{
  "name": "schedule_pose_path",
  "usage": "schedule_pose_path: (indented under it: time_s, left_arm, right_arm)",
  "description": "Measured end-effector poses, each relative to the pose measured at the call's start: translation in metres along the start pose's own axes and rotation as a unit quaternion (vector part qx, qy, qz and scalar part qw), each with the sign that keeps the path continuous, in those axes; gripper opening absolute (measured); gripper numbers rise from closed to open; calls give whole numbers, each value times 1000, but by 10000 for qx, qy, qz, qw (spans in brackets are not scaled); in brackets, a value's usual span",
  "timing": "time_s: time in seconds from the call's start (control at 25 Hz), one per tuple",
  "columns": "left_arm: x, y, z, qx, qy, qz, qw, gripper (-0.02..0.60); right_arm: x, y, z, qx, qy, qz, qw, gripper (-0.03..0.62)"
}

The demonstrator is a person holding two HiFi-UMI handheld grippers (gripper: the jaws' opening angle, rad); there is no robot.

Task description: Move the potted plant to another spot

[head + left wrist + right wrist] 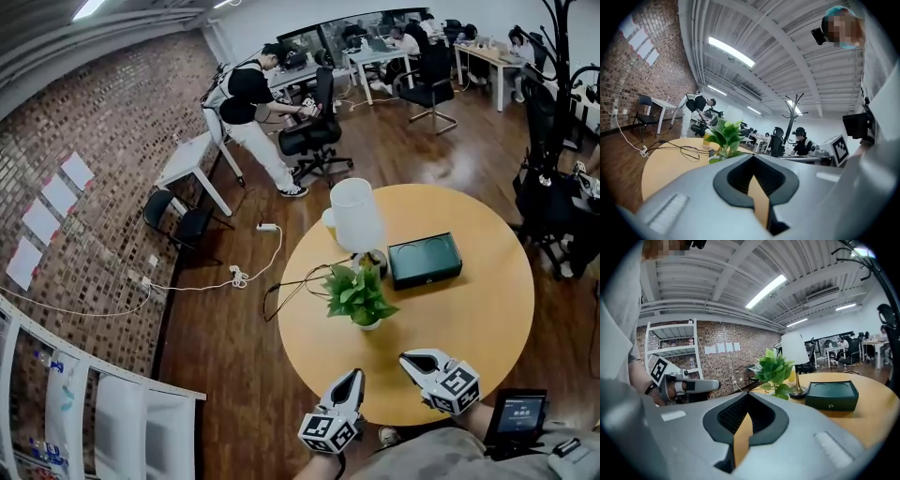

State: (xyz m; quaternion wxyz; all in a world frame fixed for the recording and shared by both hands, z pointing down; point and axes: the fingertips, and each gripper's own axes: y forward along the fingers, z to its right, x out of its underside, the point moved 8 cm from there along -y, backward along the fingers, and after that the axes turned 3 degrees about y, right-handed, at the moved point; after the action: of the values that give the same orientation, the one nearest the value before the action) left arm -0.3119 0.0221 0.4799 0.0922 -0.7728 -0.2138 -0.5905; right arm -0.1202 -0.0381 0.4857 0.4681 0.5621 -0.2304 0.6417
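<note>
A small potted plant (360, 296) with green leaves in a white pot stands near the middle of a round wooden table (469, 323). Both grippers hover at the table's near edge, apart from the plant and pointing toward it. My left gripper (356, 374) is below the plant, with its jaws shut and nothing in them. My right gripper (406, 356) is a little to the right, its jaws also meeting at the tips and holding nothing. The left gripper view has the plant (723, 134) beyond the gripper (753, 155). In the right gripper view the plant (776, 369) is ahead of the gripper (748, 393).
A white-shaded lamp (356, 216) stands just behind the plant, with a dark green box (425, 260) to its right. A black cable (298, 281) trails off the table's left side. A coat rack (555, 103) stands at right. A person bends over an office chair (314, 131) far back.
</note>
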Motion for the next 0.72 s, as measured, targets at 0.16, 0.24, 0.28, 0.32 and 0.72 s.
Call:
schedule_pose_path:
  time_s: [0.16, 0.24, 0.28, 0.32, 0.72]
  left_arm:
    - [8, 18, -14, -168, 13, -6, 9999, 2]
    - [12, 27, -20, -230, 25, -46, 9997, 2]
    - [13, 32, -23, -262, 23, -74, 9996, 2]
    - [15, 36, -26, -298, 17, -109, 9995, 2]
    - [16, 31, -105, -614, -150, -494, 9968, 2]
  right_arm:
    - [6, 15, 26, -48, 6, 17, 10000, 2]
    - [9, 22, 38, -62, 16, 8, 10000, 2]
    - [10, 25, 44, -68, 40, -18, 10000, 2]
    - [11, 28, 49, -72, 72, -52, 9999, 2]
    - [8, 99, 46, -38, 140, -460, 9988, 2]
